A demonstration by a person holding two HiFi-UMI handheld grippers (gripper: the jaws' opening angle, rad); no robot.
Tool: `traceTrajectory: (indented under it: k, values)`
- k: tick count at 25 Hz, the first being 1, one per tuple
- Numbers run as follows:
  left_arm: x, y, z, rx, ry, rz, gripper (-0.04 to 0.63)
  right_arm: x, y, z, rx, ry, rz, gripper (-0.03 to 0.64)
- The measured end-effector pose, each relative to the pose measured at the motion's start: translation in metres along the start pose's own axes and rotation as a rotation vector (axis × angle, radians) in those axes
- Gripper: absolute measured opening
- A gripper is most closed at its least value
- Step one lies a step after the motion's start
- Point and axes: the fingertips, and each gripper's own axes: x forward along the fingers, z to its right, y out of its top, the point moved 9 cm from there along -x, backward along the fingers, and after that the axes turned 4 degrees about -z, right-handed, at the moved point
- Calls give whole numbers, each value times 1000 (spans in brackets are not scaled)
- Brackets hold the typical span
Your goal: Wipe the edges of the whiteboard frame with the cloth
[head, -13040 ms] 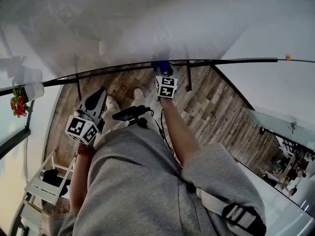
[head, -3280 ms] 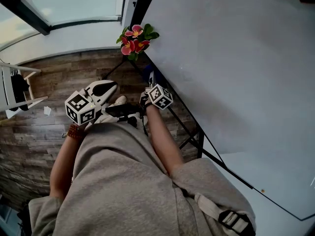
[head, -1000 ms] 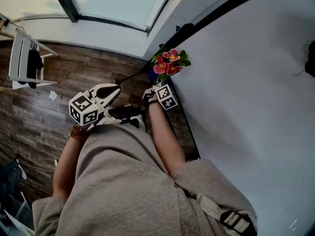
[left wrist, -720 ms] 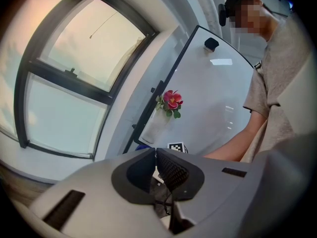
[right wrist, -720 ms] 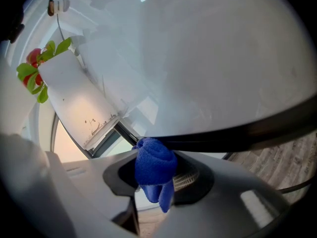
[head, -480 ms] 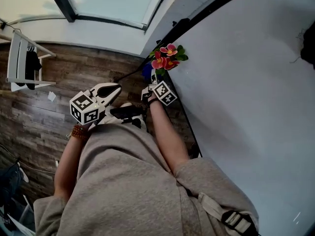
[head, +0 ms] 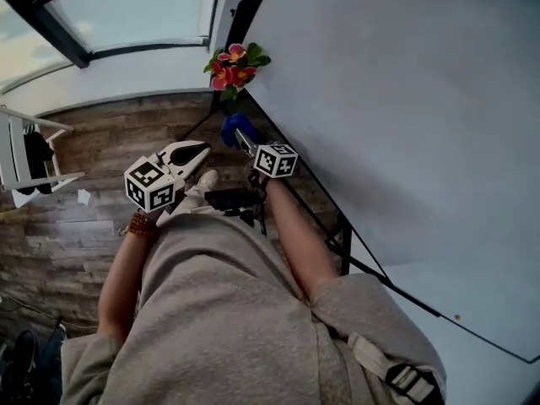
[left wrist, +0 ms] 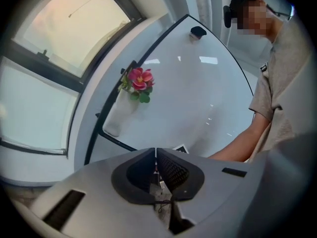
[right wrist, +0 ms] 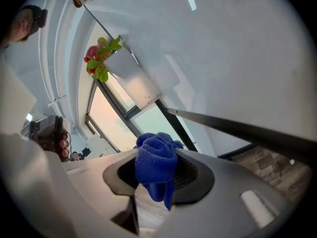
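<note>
Fingers (right wrist: 195, 175) of my right gripper (right wrist: 158, 170) are closed on the blue cloth (right wrist: 156, 157), which is bunched between them with a tail hanging toward the camera. On the left gripper (left wrist: 156, 158) the fingers (left wrist: 174, 172) are pressed together with nothing between them.

From the head view, the left gripper (head: 196, 151) hangs over the wooden floor (head: 76, 226), well apart from the board. The right gripper (head: 245, 142) reaches forward beside it and holds the cloth (head: 229, 128) at the lower corner of the whiteboard frame (head: 396, 287). I cannot tell whether cloth and frame are touching.

Past the cloth in the right gripper view, the black frame (right wrist: 237, 128) runs off to the right as a dark bar under the white board surface (right wrist: 237, 48). Further along that edge sits a small white holder with red flowers (head: 232, 64). Behind it is the window (head: 126, 15), and a white rack (head: 25, 159) stands off to the left on the floor.
</note>
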Motion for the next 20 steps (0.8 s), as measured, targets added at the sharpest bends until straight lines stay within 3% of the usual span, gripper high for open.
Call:
traceTrajectory:
  k: [5, 10, 20]
  values:
    - [38, -20, 40, 6, -83, -82, 18, -87, -18, 10, -40, -46, 41, 150]
    - [76, -43, 105, 73, -241, -211, 18, -205, -68, 19, 57, -189, 169, 152]
    - [136, -111, 253, 199, -435, -346, 18, -401, -196, 25, 205, -456, 343, 153]
